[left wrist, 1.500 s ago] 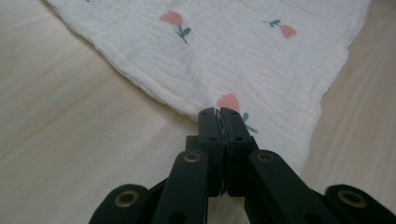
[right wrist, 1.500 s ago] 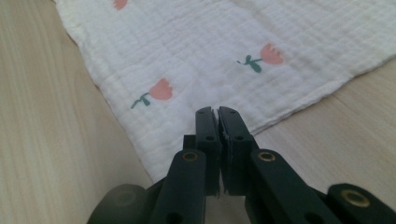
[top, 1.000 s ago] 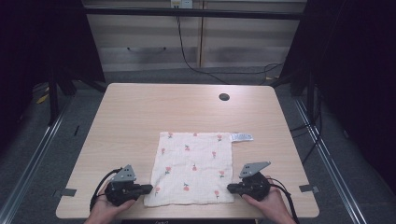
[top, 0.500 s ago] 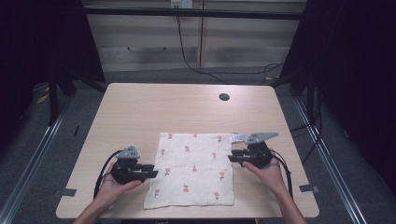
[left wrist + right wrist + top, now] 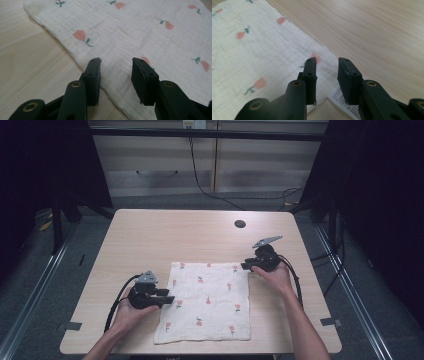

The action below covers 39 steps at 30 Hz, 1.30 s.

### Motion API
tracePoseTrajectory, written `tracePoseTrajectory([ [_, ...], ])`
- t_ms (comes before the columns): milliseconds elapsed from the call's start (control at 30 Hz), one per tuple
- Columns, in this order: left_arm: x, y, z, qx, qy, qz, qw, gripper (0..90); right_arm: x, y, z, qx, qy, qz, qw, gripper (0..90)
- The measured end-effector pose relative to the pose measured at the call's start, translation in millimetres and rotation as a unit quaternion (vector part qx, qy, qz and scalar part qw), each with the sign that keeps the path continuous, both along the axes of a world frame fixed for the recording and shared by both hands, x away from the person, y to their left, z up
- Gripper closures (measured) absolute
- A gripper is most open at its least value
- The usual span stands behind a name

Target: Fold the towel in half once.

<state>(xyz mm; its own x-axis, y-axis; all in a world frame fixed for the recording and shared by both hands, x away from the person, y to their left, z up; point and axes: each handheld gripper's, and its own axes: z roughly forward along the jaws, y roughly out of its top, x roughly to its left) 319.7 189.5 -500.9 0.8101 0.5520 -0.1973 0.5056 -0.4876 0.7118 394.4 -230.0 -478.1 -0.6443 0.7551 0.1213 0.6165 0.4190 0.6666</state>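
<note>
A white cloth (image 5: 207, 305) printed with pink tulips lies flat on the wooden table (image 5: 175, 235). My left gripper (image 5: 170, 299) sits at the middle of the cloth's left edge. In the left gripper view its jaws (image 5: 116, 67) stand apart over the cloth's hem (image 5: 150, 32), having just been opening, with nothing pinched. My right gripper (image 5: 246, 266) is at the cloth's far right corner. In the right gripper view its jaws (image 5: 327, 65) have also just been opening and hover over that corner (image 5: 262, 57), with a white care label (image 5: 342, 101) lying below them.
A dark round hole (image 5: 240, 224) is set in the table near its far edge. Bare wood stretches beyond the cloth. Cables trail from both grippers toward the person's forearms at the table's near edge.
Both grippers have left the cloth's near corners and moved away from the person along its sides, the right one farther, to the far corner. Both sets of jaws have opened.
</note>
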Motion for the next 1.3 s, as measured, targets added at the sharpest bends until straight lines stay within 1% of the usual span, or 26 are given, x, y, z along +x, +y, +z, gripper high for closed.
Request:
tracePoseTrajectory([
  [67,-2.5,0.5,-0.8,0.001,-0.007,0.001,1.0000,59.8,4.9,0.9,-5.2,0.005,0.003,-0.002,1.0000,68.1],
  [100,-2.5,0.5,-0.8,0.001,-0.007,0.001,1.0000,60.3,7.2,1.3,-6.9,0.004,-0.001,-0.005,1.0000,67.8],
  [133,-4.0,2.3,-1.6,-0.005,-0.007,0.006,1.0000,60.7,9.2,2.3,-8.1,0.007,0.002,-0.010,0.9999,67.7],
  [200,-4.7,3.9,-1.3,-0.004,-0.004,0.007,1.0000,61.5,13.2,2.3,-9.9,0.008,0.002,-0.011,0.9999,67.4],
  [233,-5.2,4.1,-1.7,-0.008,-0.003,0.008,0.9999,61.5,14.5,2.0,-11.3,0.009,0.003,-0.013,0.9999,67.4],
  [300,-6.0,4.5,-1.6,-0.003,-0.008,0.004,1.0000,61.6,16.1,1.4,-15.2,0.011,0.011,-0.014,0.9998,67.5],
  [367,-5.3,5.4,-1.9,-0.008,-0.002,0.006,1.0000,62.3,15.5,3.4,-19.2,0.008,0.011,-0.019,0.9997,67.9],
  [433,-5.4,6.0,-2.4,-0.010,-0.004,0.006,0.9999,62.4,15.1,4.3,-19.7,0.013,0.012,-0.018,0.9997,70.8],
  [467,-5.4,6.0,-2.4,-0.010,-0.004,0.006,0.9999,62.4,15.6,4.8,-19.7,0.008,0.006,-0.016,0.9998,72.3],
  [533,-5.4,6.2,-2.5,-0.013,0.000,0.010,0.9999,62.4,15.0,5.7,-18.7,-0.008,0.011,-0.018,0.9997,72.5],
  [567,-5.4,6.0,-2.4,-0.013,0.001,0.012,0.9999,62.4,15.0,5.7,-18.7,-0.008,0.011,-0.018,0.9997,72.5],
  [600,-5.6,5.2,-1.8,-0.006,-0.002,0.009,0.9999,62.6,15.9,3.2,-19.1,-0.019,0.006,-0.018,0.9996,70.2],
  [667,-5.5,5.3,-1.7,-0.007,0.000,0.011,0.9999,62.6,16.4,0.9,-19.0,-0.010,0.008,-0.025,0.9996,69.1],
  [700,-5.5,5.3,-1.7,-0.007,0.000,0.011,0.9999,62.6,16.4,0.9,-19.0,-0.010,0.008,-0.025,0.9996,69.1],
  [733,-4.6,5.9,-2.1,-0.012,0.002,0.011,0.9999,62.6,16.8,-0.6,-19.4,-0.015,0.010,-0.023,0.9996,70.6],
  [800,-4.5,6.3,-2.2,-0.013,0.004,0.011,0.9998,62.6,16.8,-0.6,-19.7,-0.012,0.009,-0.021,0.9997,72.1],
  [833,-4.4,6.5,-2.2,-0.013,0.005,0.012,0.9998,62.6,16.9,-0.4,-20.3,-0.011,0.006,-0.017,0.9998,74.6],
  [867,-4.9,6.4,-1.9,-0.013,0.008,0.014,0.9998,62.6,16.6,1.3,-21.1,-0.005,0.006,-0.009,0.9999,81.7],
  [933,-6.0,6.3,-1.7,-0.013,0.008,0.016,0.9998,62.6,16.5,2.2,-21.5,-0.003,0.008,-0.006,0.9999,85.1],
  [1067,-9.7,9.1,0.1,-0.009,0.017,0.010,0.9998,62.7,15.1,3.7,-21.5,0.004,0.017,-0.001,0.9999,87.6],
  [1133,-11.2,10.9,0.9,-0.006,0.017,0.008,0.9998,63.0,14.0,4.7,-21.7,0.004,0.016,0.003,0.9999,87.9],
  [1167,-10.6,12.3,0.9,-0.007,0.019,0.004,0.9998,62.4,13.4,5.3,-22.1,0.010,0.017,0.003,0.9998,88.0],
  [1200,-9.4,13.3,1.0,-0.011,0.025,0.005,0.9996,59.6,12.6,5.9,-21.7,0.009,0.021,0.003,0.9997,88.1],
  [1233,-9.4,13.3,1.0,-0.011,0.025,0.005,0.9996,58.1,12.1,6.4,-21.3,0.006,0.022,0.001,0.9997,88.1],
  [1267,-5.0,15.4,3.8,-0.001,0.024,0.016,0.9996,53.0,12.3,6.5,-21.8,0.007,0.020,0.002,0.9998,88.2],
  [1300,-1.3,17.1,5.7,0.001,0.026,0.023,0.9994,48.6,12.3,6.3,-22.3,0.011,0.018,0.002,0.9998,88.2],
])
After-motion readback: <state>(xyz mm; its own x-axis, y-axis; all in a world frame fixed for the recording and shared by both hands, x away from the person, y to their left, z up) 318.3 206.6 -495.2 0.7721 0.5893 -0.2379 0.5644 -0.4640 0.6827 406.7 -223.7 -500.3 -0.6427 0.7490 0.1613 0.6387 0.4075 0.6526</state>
